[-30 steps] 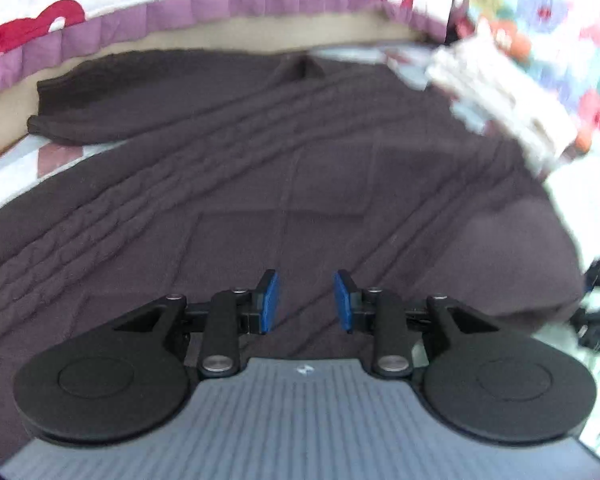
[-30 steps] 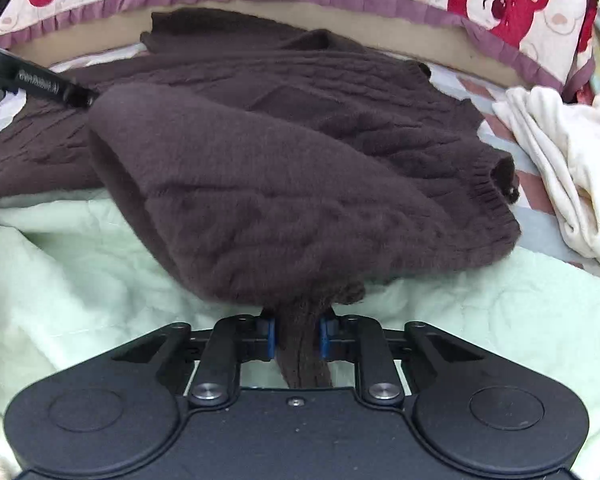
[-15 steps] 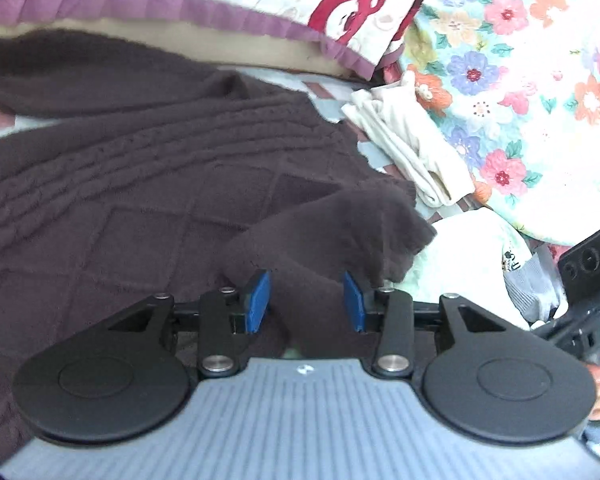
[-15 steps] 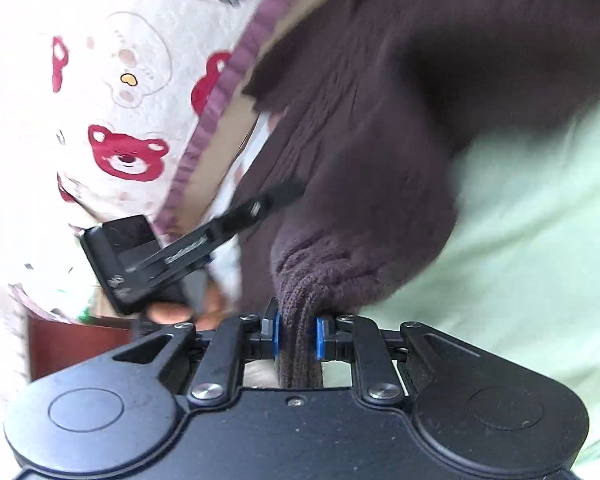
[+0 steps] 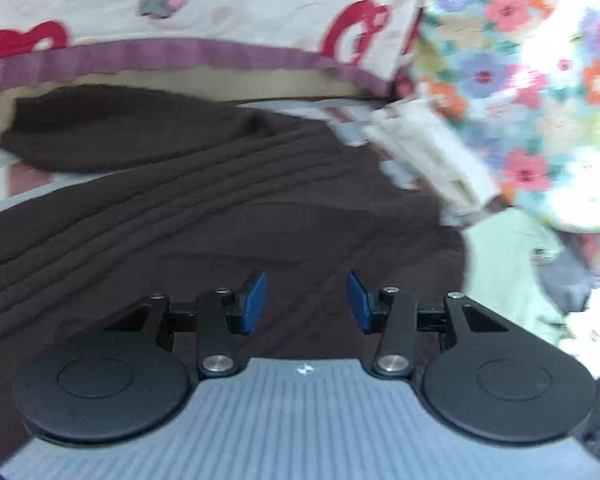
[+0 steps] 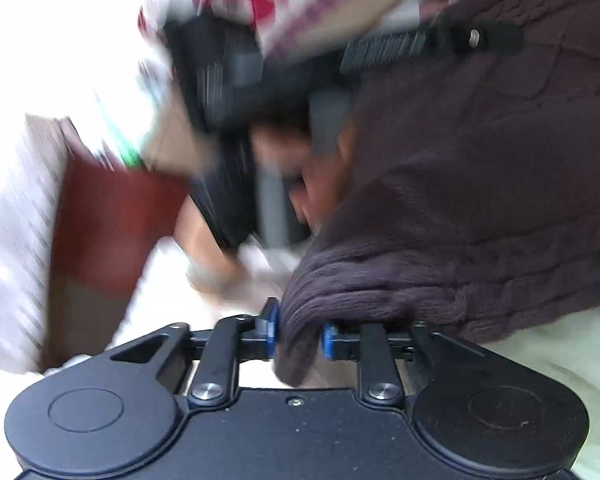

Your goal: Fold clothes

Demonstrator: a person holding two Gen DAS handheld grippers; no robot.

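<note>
In the left wrist view, the dark brown sweater (image 5: 227,216) is seen spread over the bed, one sleeve (image 5: 111,128) lying out at the far left below the bear-print quilt (image 5: 203,12). The left gripper (image 5: 306,302) hangs just above the knit with its blue pads apart and nothing between them; its jaws have just been opening. A cream garment (image 5: 428,156) lies at the far right beside a floral cloth (image 5: 540,80). Compared with a second ago, the folded-in flap seen at mid-second is no longer in sight and the pads stand wider.

In the right wrist view, which is blurred, the ribbed cuff (image 6: 340,280) of the sweater sits between the pads of the right gripper (image 6: 297,334). The jaws have just been opening, and whether the pads press on it cannot be told. Earlier the cuff was pinched tightly. The fold is judged only begun: one sleeve brought across, the far sleeve and body left.
</note>
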